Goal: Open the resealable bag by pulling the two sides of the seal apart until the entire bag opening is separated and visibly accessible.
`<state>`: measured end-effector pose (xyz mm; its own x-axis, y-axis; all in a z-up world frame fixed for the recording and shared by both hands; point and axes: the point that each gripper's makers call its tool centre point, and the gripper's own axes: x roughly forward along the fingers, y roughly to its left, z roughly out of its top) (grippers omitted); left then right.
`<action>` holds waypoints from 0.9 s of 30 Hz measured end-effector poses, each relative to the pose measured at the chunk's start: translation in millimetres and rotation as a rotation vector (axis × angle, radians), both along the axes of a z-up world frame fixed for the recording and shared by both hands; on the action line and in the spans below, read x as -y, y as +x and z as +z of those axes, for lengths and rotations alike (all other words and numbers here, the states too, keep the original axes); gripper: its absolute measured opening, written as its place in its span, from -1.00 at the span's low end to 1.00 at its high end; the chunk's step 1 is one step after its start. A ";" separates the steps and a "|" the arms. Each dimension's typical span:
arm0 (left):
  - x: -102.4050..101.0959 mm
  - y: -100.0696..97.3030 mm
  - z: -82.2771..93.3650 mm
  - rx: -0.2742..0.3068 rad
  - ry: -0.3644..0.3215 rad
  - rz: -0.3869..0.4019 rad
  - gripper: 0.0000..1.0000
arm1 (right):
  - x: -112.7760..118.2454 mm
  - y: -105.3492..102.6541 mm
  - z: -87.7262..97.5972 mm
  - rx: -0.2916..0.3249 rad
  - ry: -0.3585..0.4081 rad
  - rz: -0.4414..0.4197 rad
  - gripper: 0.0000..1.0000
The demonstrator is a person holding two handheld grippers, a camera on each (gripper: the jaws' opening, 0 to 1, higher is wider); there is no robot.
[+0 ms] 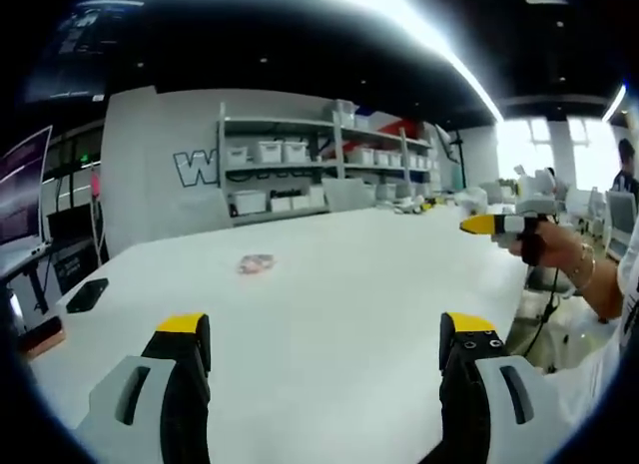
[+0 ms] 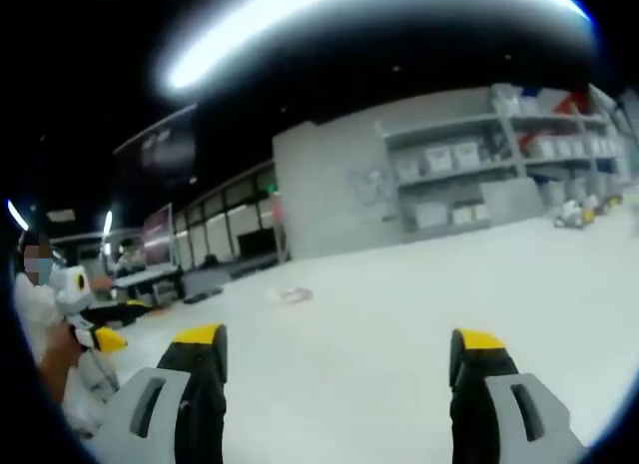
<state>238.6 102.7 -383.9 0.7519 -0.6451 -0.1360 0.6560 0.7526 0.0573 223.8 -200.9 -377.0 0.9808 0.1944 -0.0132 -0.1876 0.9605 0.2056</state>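
Observation:
A small clear resealable bag (image 1: 256, 263) with reddish contents lies flat on the white table (image 1: 339, 314), well ahead of my left gripper (image 1: 324, 339), whose jaws stand wide apart with nothing between them. The right gripper view blurs the bag (image 2: 293, 295) into a pale patch far ahead and left of centre. My right gripper (image 2: 334, 349) is open and empty above the table (image 2: 399, 314). Its yellow-tipped body (image 1: 499, 225), held in a hand, enters the left gripper view from the right. The other gripper's yellow tip (image 2: 105, 337) appears at the left of the right gripper view.
A black phone (image 1: 87, 295) lies near the table's left edge, with a dark object (image 1: 42, 336) below it. Shelves with white bins (image 1: 300, 170) stand against the back wall. A person (image 2: 45, 354) is at the left of the right gripper view.

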 end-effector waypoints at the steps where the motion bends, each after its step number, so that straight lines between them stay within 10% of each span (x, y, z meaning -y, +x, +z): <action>1: -0.6 0.0 -0.7 -0.004 0.001 0.002 0.89 | 0.7 -0.2 0.2 0.000 0.003 -0.001 0.87; 27: 0.4 4.7 -5.6 -0.025 0.013 0.004 0.90 | -0.5 2.4 -5.2 -0.027 -0.014 0.011 0.87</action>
<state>243.2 102.3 -389.5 0.7509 -0.6399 -0.1634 0.6541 0.7547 0.0505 226.1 -200.4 -382.1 0.9778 0.2050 -0.0427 -0.1929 0.9612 0.1971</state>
